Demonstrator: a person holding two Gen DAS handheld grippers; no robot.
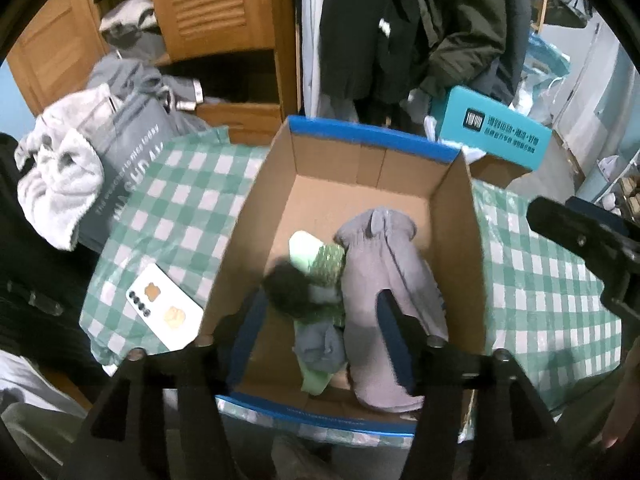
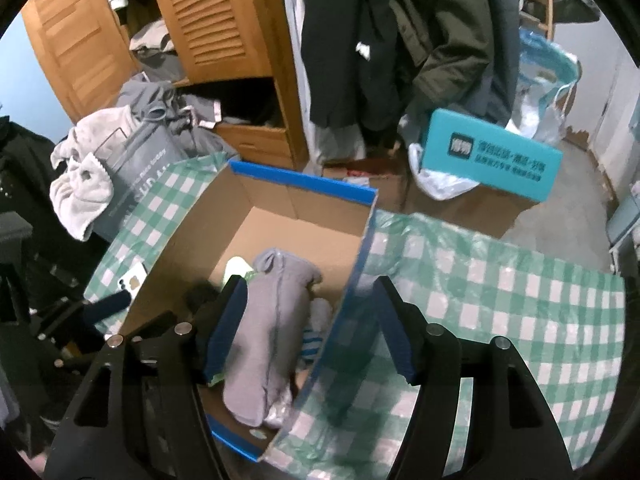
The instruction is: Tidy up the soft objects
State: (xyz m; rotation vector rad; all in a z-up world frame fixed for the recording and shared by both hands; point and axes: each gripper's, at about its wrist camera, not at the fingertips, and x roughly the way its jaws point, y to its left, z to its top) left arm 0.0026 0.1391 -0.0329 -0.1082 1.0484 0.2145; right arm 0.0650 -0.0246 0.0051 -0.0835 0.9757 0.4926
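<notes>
**Inspector:** The left gripper (image 1: 320, 328) hangs over the open brown cardboard box with blue rim (image 1: 372, 140), jaws spread wide, nothing between them. The right gripper (image 2: 310, 328) is equally wide apart and empty; it straddles the box's right wall, one finger inside and one outside.

**Clerk:** And the soft items?

**Inspector:** Inside the box: a long grey fabric mitten-like piece (image 1: 384, 280) along the right wall, and left of it a black fuzzy ball (image 1: 286, 284) lying over a light green knitted piece (image 1: 320, 260), with a small blue-grey cloth (image 1: 320, 346) nearer the front edge.

**Clerk:** Risks?

**Inspector:** In my judgement, a sideways move by the right gripper would catch that wall and drag or tip the box across the green-and-white checked cloth (image 2: 500, 300). A white phone (image 1: 164, 308) lies just left of the box, within knocking range.

**Clerk:** Anything unclear?

**Inspector:** The box's front corner is hidden behind the fingers. A striped item beside the grey piece is too blurred to identify.
</notes>
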